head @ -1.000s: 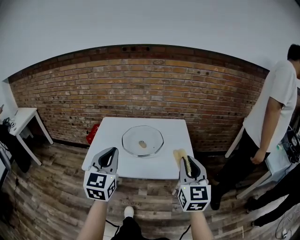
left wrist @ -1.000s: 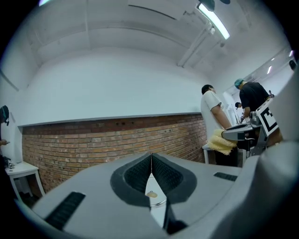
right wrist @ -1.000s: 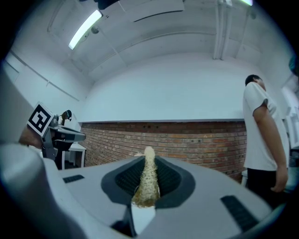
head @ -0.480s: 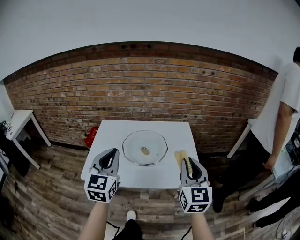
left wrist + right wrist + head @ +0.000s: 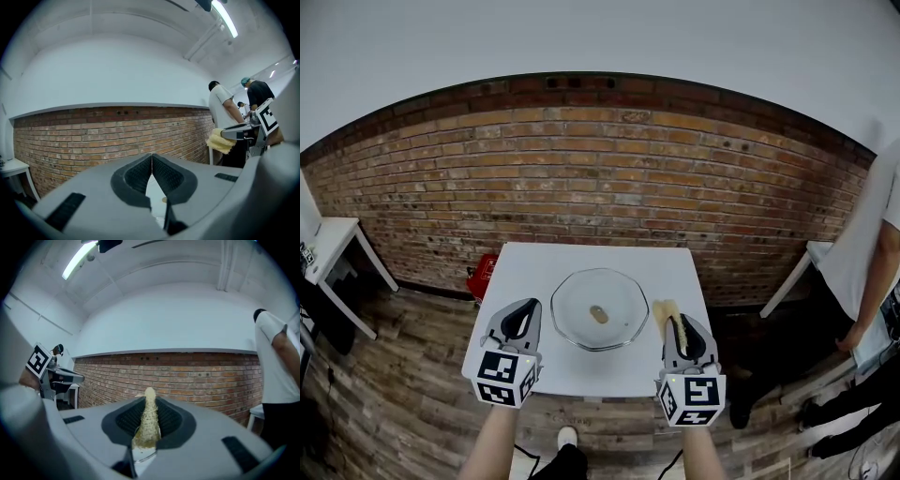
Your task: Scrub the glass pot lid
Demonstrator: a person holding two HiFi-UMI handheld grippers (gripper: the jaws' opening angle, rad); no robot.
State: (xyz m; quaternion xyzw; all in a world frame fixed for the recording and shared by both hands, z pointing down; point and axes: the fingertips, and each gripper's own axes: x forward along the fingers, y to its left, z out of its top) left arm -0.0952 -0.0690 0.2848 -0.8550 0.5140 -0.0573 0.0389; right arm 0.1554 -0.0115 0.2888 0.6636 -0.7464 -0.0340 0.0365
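Note:
A round glass pot lid with a small tan knob lies flat in the middle of a white table. My left gripper hovers over the table's near left part, jaws shut with nothing between them. My right gripper hangs at the lid's right side, shut on a yellow scrubbing cloth. In the right gripper view the cloth stands pinched between the dark pads and sticks out past the tips. From the left gripper view the cloth shows at the right.
A brick wall runs behind the table. A red object sits on the floor at the table's far left corner. A second white table stands left, another right. A person in a white shirt stands at the right edge.
The view has come closer to the table, so the lid sits nearer both grippers. The person at the right has shifted toward the frame's edge. Both grippers keep their state.

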